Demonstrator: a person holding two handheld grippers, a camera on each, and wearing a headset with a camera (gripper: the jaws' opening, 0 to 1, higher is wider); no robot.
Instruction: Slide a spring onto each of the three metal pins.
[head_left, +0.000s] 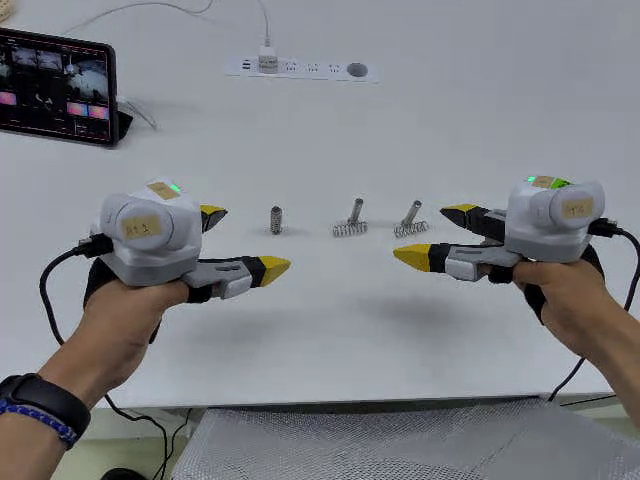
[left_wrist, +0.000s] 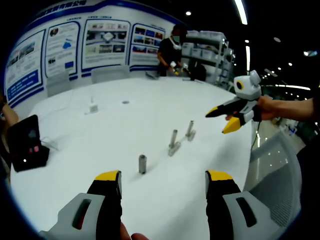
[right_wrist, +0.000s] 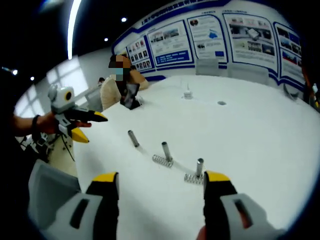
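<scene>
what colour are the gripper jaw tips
Yellow on black jaws, clearest in the head view on the left gripper and right gripper.

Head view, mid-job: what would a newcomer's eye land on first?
The yellow-tipped grey tongs of the left gripper and right gripper, both open, face each other above the white table. Between them stand three short metal pins in a row. A small coiled steel spring lies at the foot of the middle pin and another by the right pin, neither threaded on yet.
</scene>
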